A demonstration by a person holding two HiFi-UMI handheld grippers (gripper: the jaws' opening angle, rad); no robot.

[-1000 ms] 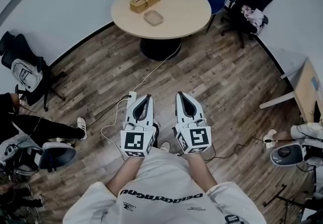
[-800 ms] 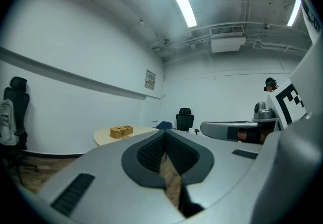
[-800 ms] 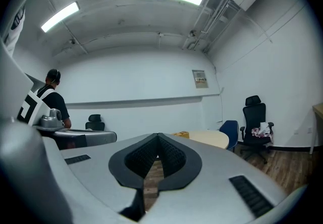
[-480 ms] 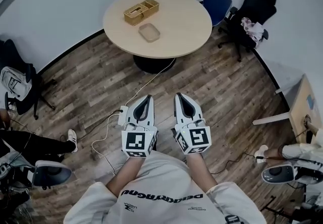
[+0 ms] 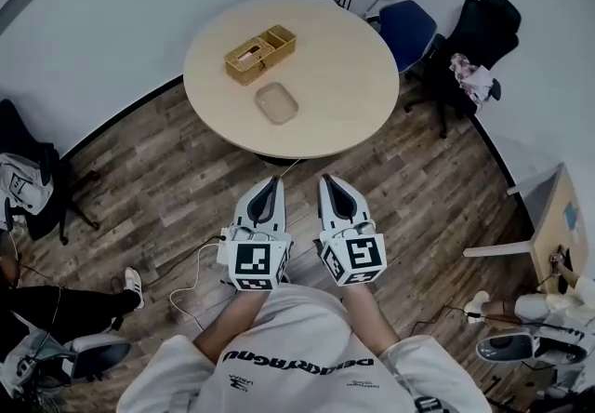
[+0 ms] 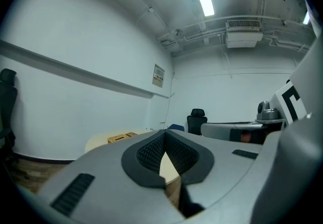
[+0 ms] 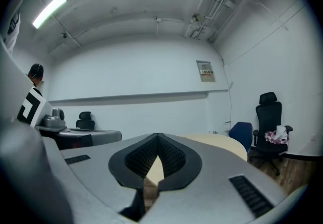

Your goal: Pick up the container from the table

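Note:
A shallow tan container (image 5: 277, 102) lies on the round wooden table (image 5: 344, 76), towards its near side. Just behind it stands a wooden box (image 5: 258, 54) with two compartments. Both grippers are held side by side over the floor, short of the table's near edge, pointing at it. My left gripper (image 5: 276, 180) is shut, tips touching, nothing between them. My right gripper (image 5: 323, 179) is shut and empty as well. In the left gripper view the wooden box (image 6: 121, 137) shows past the shut left gripper (image 6: 164, 132). The right gripper view shows the table (image 7: 222, 143) beyond the right gripper (image 7: 158, 135); the container is hidden there.
A blue chair (image 5: 406, 30) and a black office chair (image 5: 483, 30) stand at the table's far right. A white cable (image 5: 200, 253) runs over the wood floor by my left side. Another chair with a bag (image 5: 23, 183) is at the left, a desk corner (image 5: 558, 216) at the right.
The table and its objects have come nearer and lower in the head view as the person walks towards them. Both grippers stay shut and side by side.

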